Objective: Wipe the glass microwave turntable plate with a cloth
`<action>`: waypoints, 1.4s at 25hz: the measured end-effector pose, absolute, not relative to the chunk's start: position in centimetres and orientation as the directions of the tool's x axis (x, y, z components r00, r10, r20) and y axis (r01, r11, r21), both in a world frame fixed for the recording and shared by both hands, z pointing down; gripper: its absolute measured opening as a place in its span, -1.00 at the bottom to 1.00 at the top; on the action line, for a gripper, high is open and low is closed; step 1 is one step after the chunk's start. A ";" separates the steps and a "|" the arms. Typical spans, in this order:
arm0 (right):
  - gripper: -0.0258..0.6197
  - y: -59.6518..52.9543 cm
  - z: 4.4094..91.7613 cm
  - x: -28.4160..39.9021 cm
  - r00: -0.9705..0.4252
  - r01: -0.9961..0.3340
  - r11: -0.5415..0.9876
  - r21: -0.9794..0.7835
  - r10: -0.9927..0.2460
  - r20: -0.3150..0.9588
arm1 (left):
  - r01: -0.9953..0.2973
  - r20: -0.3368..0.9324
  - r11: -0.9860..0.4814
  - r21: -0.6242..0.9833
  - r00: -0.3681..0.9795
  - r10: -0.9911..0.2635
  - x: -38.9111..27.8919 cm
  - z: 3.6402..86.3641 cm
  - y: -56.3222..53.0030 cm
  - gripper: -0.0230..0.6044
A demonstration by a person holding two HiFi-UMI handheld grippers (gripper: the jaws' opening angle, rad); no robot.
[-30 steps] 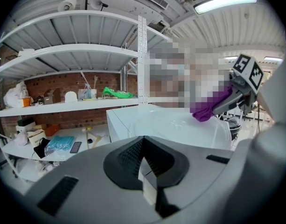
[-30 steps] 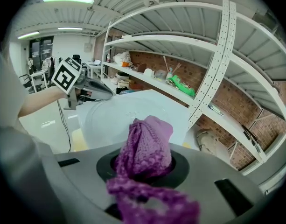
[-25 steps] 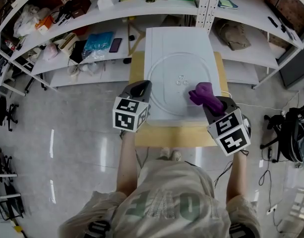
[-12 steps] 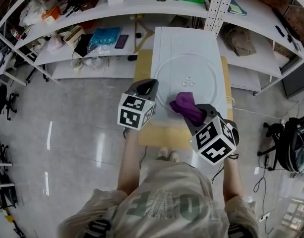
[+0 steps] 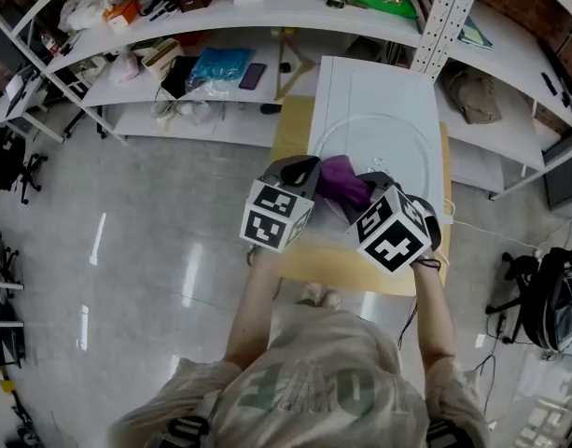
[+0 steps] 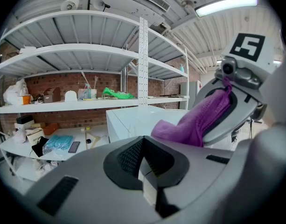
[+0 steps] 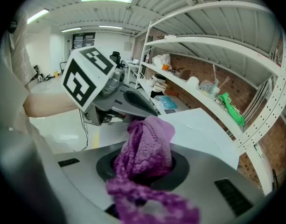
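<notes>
Holding the purple cloth (image 5: 338,181) clamped in my right gripper (image 5: 362,190); left gripper (image 5: 299,169) is sitting pinched together, empty; tips? (OP)

Glass plate (image 5: 386,143) is lying just ahead on that white top (image 5: 360,80); I'd be pressing flat, sweeping circles. (reply)

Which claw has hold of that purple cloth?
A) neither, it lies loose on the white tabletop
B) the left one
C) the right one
C: the purple cloth is bunched between the jaws of the right claw, while the left claw is shut on nothing.
</notes>
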State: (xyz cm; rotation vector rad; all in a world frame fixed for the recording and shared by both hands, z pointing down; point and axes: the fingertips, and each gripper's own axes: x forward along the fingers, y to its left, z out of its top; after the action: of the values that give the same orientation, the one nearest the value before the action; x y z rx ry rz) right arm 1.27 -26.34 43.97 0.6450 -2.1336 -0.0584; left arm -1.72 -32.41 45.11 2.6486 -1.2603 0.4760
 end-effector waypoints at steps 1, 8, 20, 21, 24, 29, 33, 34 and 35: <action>-0.74 -26.9 43.9 1.2 -0.474 -0.428 0.861 0.274 -0.472 0.744 | -0.777 0.355 -0.629 0.017 0.593 -0.723 -1.8 45.1 -32.3 -0.92; -0.74 -30.9 43.6 1.2 -0.447 -0.477 0.826 0.299 -0.521 0.727 | -0.777 0.345 -0.629 0.015 0.594 -0.726 -1.9 45.0 -32.3 -0.92; -0.74 -34.8 43.1 1.2 -0.445 -0.536 0.787 0.306 -0.571 0.690 | -0.777 0.343 -0.629 0.021 0.596 -0.725 -1.8 45.0 -32.4 -0.92; -0.74 -35.1 42.6 1.4 -0.453 -0.558 0.776 0.294 -0.581 0.676 | -0.777 0.344 -0.629 0.021 0.596 -0.726 -1.8 45.1 -32.3 -0.92; -0.74 -37.0 41.1 2.5 -0.420 -0.613 0.722 0.321 -0.642 0.641 | -0.778 0.348 -0.628 0.010 0.591 -0.727 -1.8 45.1 -32.3 -0.92; -0.74 -38.8 42.3 3.5 -0.362 -0.624 0.698 0.351 -0.657 0.661 | -0.779 0.348 -0.627 0.012 0.591 -0.727 -1.8 45.1 -32.3 -0.92; -0.74 -37.6 43.0 2.9 -0.397 -0.593 0.733 0.333 -0.625 0.672 | -0.779 0.346 -0.627 0.012 0.591 -0.729 -1.8 45.0 -32.3 -0.92; -0.74 -37.2 43.1 2.7 -0.407 -0.583 0.743 0.329 -0.617 0.673 | -0.780 0.345 -0.626 0.011 0.591 -0.729 -1.8 45.0 -32.3 -0.92; -0.74 -36.7 43.1 2.5 -0.417 -0.572 0.753 0.325 -0.609 0.675 | -0.780 0.344 -0.626 0.010 0.590 -0.730 -1.8 45.0 -32.3 -0.92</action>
State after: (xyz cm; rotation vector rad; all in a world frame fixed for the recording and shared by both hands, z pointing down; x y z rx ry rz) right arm 2.47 -36.67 43.13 0.8837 -2.1185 -0.0559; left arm -1.79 -32.29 45.01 2.6566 -1.2713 0.4653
